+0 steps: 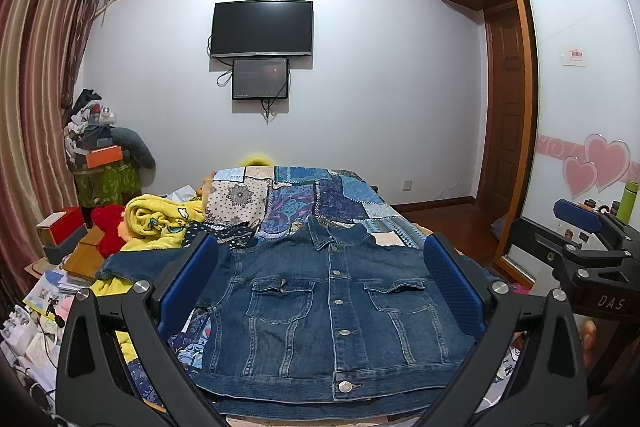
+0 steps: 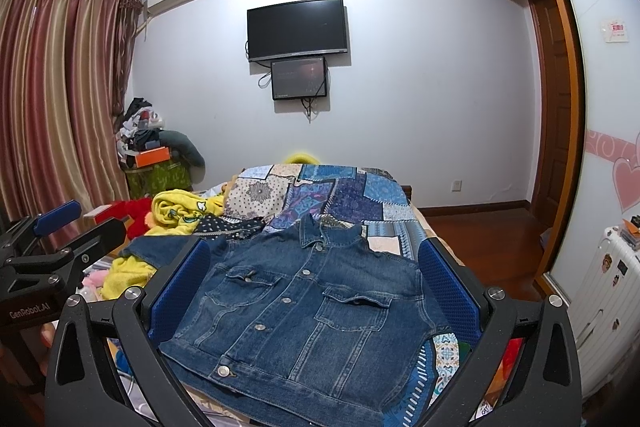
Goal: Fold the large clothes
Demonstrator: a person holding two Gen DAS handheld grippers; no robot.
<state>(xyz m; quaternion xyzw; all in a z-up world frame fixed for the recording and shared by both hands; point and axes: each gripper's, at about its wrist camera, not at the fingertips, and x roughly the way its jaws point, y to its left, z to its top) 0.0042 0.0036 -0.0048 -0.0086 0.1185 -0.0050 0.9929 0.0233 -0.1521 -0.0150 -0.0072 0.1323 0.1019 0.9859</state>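
A dark blue denim jacket [image 1: 336,311] lies face up and buttoned on the patchwork bedspread [image 1: 312,199], collar away from me. One sleeve [image 1: 136,265] stretches out to the left. My left gripper [image 1: 320,291] is open and empty, held above the jacket's near part with its blue pads either side of it. My right gripper [image 2: 314,291] is also open and empty above the jacket [image 2: 304,307]. The right gripper [image 1: 580,239] shows at the right edge of the left wrist view, and the left gripper [image 2: 56,235] at the left edge of the right wrist view.
A yellow blanket [image 1: 160,223] and a red plush [image 1: 108,231] lie left of the jacket. Books and boxes [image 1: 60,239] crowd the left side. A wardrobe [image 1: 576,87] stands on the right, with a white suitcase [image 2: 604,291] by it. A TV [image 1: 262,29] hangs on the far wall.
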